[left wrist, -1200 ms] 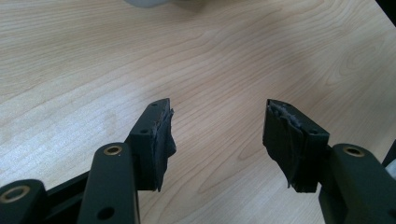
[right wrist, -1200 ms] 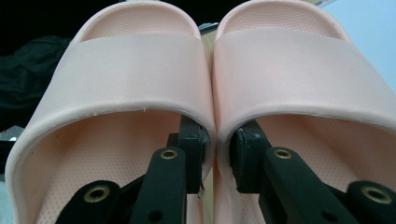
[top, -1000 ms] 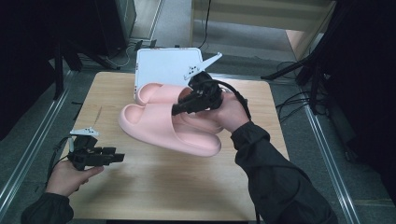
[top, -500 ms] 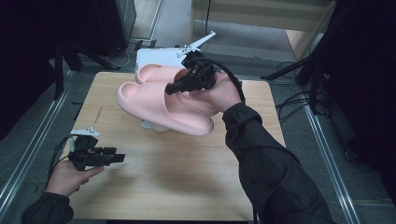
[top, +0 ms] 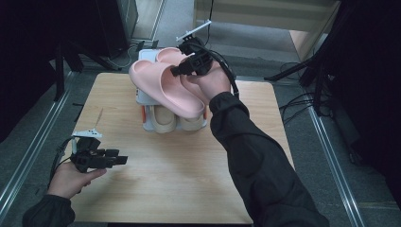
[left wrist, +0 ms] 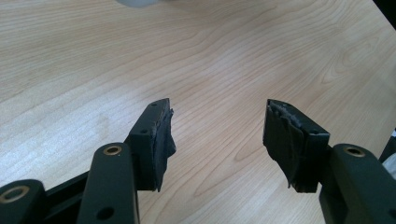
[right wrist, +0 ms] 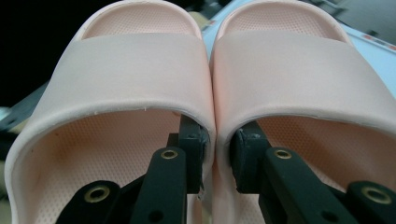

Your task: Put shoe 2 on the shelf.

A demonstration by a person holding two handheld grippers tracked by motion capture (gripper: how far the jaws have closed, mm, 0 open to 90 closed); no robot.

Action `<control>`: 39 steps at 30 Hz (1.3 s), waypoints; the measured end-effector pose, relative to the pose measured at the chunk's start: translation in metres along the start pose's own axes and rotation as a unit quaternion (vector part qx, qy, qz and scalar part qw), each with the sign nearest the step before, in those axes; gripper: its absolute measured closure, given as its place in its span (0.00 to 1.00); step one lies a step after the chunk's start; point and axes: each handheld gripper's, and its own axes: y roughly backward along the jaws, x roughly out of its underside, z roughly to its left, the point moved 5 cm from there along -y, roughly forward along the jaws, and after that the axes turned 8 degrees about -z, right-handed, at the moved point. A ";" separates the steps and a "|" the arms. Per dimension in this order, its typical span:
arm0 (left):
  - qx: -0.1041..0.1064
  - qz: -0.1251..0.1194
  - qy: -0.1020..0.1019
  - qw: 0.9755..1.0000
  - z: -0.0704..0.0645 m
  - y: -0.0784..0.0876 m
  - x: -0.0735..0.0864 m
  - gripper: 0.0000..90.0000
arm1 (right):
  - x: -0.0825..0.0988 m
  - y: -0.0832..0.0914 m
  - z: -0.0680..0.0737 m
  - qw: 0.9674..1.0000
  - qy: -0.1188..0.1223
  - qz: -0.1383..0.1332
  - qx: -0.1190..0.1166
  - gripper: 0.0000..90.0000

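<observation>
A pair of pink slippers [top: 165, 90] hangs tilted above the far middle of the table, held side by side. My right gripper [top: 182, 68] is shut on the slippers' two inner strap edges, which it pinches together. In the right gripper view the jaws reach under the straps of the pink slippers [right wrist: 140, 70], and my right gripper [right wrist: 217, 154] presses both strap walls between its pads. My left gripper [top: 120, 160] rests low at the near left of the table. It stands open, and in its own view my left gripper [left wrist: 217, 126] has only bare wood between its jaws.
A white shoe rack [top: 147, 56] stands at the table's far edge, under the pink pair. A pair of beige slippers [top: 163, 120] sits on its lower level. The wooden table [top: 189, 179] ends at metal rails left and right, with dark stands beyond.
My right gripper has carried the pink slippers up off the table and away toward the far edge, over the white rack. The beige slippers have come into sight. The left hand has stayed still.
</observation>
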 end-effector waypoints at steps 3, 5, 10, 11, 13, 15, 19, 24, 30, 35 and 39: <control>0.002 0.000 -0.002 1.000 0.000 -0.001 -0.001 0.46 | -0.007 -0.011 -0.004 0.999 -0.018 0.004 0.038 0.86; 0.005 0.001 0.000 1.000 -0.001 -0.003 -0.002 0.46 | -0.011 -0.017 -0.005 0.998 -0.025 0.002 0.057 0.86; 0.012 0.005 -0.011 1.000 -0.004 -0.006 -0.004 0.46 | -0.017 -0.037 -0.005 0.994 -0.052 0.002 0.092 0.86; 0.015 0.006 -0.015 1.000 -0.005 -0.006 -0.004 0.46 | -0.018 -0.041 -0.006 0.993 -0.059 0.000 0.100 0.86; 0.019 0.005 -0.016 1.000 -0.006 -0.008 -0.006 0.46 | -0.020 -0.047 -0.007 0.991 -0.070 -0.003 0.118 0.86; 0.023 0.005 -0.017 1.000 -0.006 -0.010 -0.008 0.46 | -0.021 -0.052 -0.009 0.987 -0.084 -0.005 0.139 0.86; 0.029 0.008 -0.021 0.999 -0.006 -0.013 -0.011 0.46 | -0.019 -0.061 -0.012 0.979 -0.100 -0.004 0.176 0.86; 0.037 0.011 -0.023 0.999 -0.008 -0.018 -0.014 0.46 | -0.019 -0.068 -0.016 0.972 -0.115 -0.013 0.207 0.85; 0.043 0.012 -0.023 0.999 -0.008 -0.020 -0.016 0.46 | -0.021 -0.076 -0.021 0.966 -0.129 -0.014 0.226 0.85; 0.045 0.011 -0.025 0.999 -0.007 -0.021 -0.017 0.46 | -0.024 -0.080 -0.026 0.960 -0.142 -0.020 0.242 0.85; 0.048 0.010 -0.025 0.999 -0.007 -0.021 -0.018 0.46 | -0.025 -0.083 -0.030 0.955 -0.154 -0.019 0.252 0.84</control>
